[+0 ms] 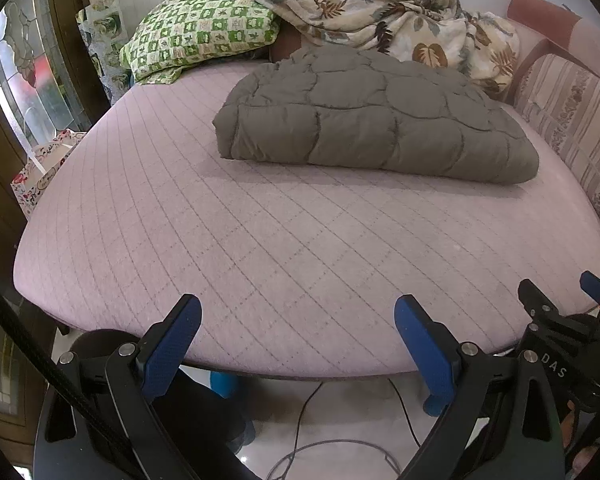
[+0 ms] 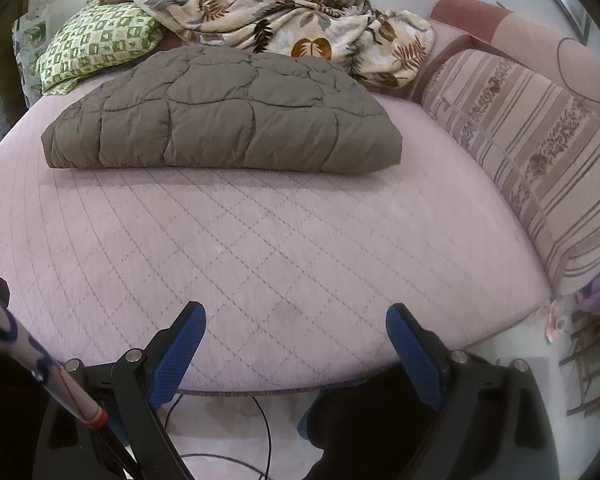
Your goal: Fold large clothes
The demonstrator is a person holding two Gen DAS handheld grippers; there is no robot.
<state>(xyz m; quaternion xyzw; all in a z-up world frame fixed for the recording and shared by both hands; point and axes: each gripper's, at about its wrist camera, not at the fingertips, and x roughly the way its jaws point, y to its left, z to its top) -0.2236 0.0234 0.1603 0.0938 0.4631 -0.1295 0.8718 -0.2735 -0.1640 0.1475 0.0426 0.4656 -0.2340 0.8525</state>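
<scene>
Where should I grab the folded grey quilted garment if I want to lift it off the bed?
Take the grey quilted garment by its two near corners, coming from the bed's near edge. Left gripper to the near-left corner, right gripper to the near-right one. That front edge faces both open grippers, looks thick and rounded, and likely needs wide jaws.

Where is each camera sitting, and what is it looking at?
Left wrist: sits on the left gripper at the bed's near edge, facing the folded grey quilted garment; the right gripper peeks in.
Right wrist: sits on the right gripper, same direction; striped cushion alongside.
Shared: garment, green pillow, floral blanket, pink mattress.
</scene>
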